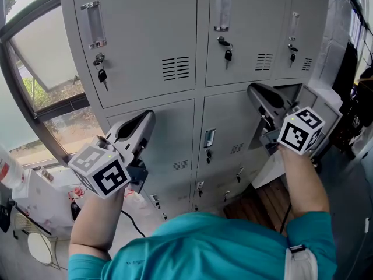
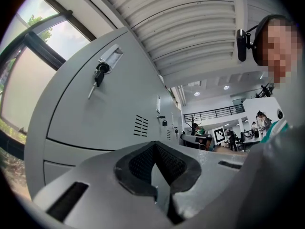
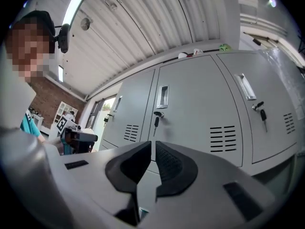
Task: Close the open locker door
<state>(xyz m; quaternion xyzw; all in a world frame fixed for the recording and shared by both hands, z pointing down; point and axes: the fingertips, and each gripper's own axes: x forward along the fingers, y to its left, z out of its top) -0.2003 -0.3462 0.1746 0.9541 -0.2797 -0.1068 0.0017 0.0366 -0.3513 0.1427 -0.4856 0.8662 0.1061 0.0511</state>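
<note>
A bank of grey lockers (image 1: 151,45) fills the head view. In the second row on the right, one locker door (image 1: 330,101) stands swung out, with a dark gap behind it. My right gripper (image 1: 252,90) hangs in front of that opening, at the door's left. Its pads stand a narrow slit apart with nothing between them, and in the right gripper view my right gripper (image 3: 153,144) looks along at shut upper doors. My left gripper (image 1: 150,117) is shut and empty before the shut second-row left door. In the left gripper view my left gripper (image 2: 153,145) faces a keyed door (image 2: 102,106).
Keys (image 1: 102,74) hang from the locks of the top-row doors. A window (image 1: 41,69) borders the lockers on the left, with white clutter (image 1: 46,197) below it. Wooden floor (image 1: 262,200) shows under the open door. Dark gear (image 1: 352,74) stands at the far right.
</note>
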